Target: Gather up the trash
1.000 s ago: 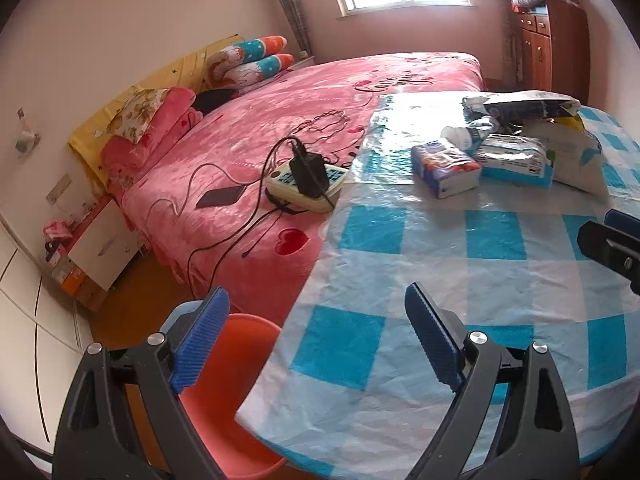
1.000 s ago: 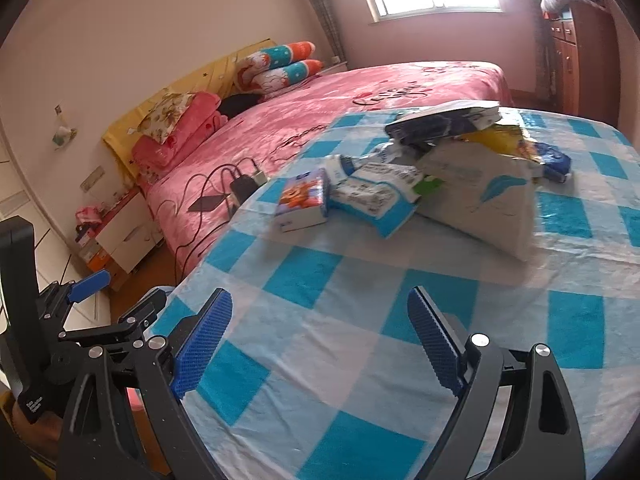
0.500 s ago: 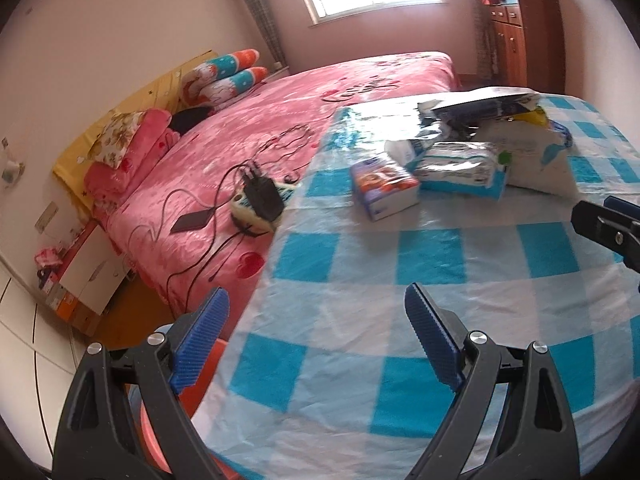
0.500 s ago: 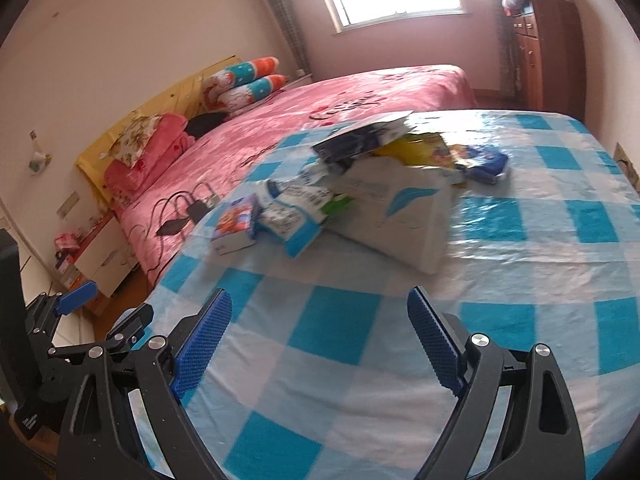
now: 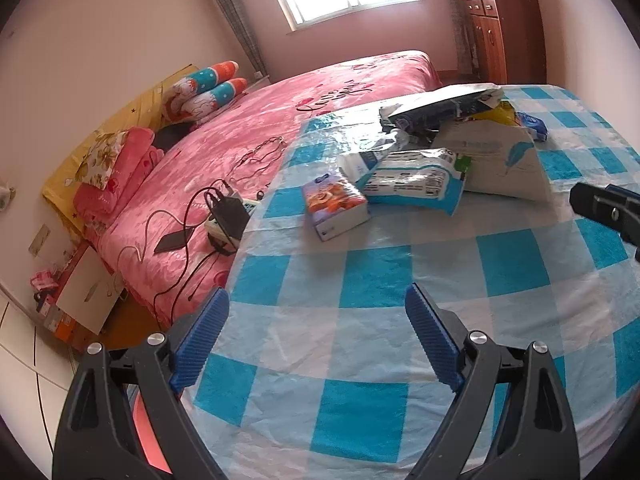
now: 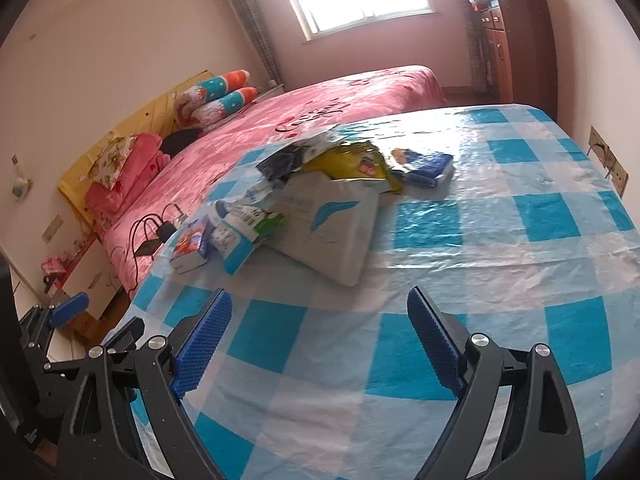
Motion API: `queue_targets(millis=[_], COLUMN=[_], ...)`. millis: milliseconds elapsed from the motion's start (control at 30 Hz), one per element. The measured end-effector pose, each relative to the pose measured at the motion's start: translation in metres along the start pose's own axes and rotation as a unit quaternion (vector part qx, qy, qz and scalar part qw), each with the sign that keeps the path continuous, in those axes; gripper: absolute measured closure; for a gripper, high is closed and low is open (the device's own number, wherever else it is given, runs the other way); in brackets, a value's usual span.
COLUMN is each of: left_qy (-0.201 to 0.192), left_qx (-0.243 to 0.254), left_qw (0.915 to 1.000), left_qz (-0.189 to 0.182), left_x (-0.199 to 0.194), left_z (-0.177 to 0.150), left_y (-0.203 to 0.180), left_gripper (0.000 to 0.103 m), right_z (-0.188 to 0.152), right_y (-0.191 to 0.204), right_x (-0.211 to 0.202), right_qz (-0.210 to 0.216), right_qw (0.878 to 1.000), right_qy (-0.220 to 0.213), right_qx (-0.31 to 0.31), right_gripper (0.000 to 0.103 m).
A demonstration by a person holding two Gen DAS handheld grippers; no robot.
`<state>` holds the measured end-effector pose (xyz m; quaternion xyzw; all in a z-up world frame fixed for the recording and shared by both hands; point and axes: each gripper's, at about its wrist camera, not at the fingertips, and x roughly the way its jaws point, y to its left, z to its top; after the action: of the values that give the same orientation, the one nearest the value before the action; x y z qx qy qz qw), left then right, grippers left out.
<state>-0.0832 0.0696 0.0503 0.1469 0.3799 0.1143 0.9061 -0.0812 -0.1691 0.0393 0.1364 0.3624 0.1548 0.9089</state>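
While both grippers, left gripper (image 5: 316, 336) and right gripper (image 6: 320, 340), hover with fingers spread and empty, one trash pile (image 6: 320, 200) of roughly six wrappers sits at 12 o'clock on the checked table (image 6: 460, 280).

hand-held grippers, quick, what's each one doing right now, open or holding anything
Left hand-held gripper: open, nothing between its blue ribbed pads, over the blue-and-white checked tablecloth.
Right hand-held gripper: open, holding nothing.
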Motion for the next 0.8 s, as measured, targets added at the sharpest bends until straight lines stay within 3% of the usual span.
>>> queue_targets(millis=[533, 667, 800], left_qy=[0.009, 0.022, 0.028], left_qx=[0.016, -0.017, -0.055], left_qw=[0.9998, 0.9979, 0.9906], left_qz=[-0.01, -0.059, -0.122], left_x=[0.011, 0.019, 0.033], left_z=[0.01, 0.03, 0.069], left_y=[-0.021, -0.015, -0.007], left_gripper=[0.013, 0.013, 0.013], right_z=[0.005, 0.004, 0.005], right_y=[-0.037, -0.047, -0.054], right_x=[-0.001, 0.0, -0.001], right_qz=[-0.015, -0.022, -0.026], right_qw=[0.999, 0.998, 0.998], right_qy=[0.001, 0.004, 0.005], right_qx=[0.042, 0.055, 0.063], right_gripper=[0.014, 0.014, 0.014])
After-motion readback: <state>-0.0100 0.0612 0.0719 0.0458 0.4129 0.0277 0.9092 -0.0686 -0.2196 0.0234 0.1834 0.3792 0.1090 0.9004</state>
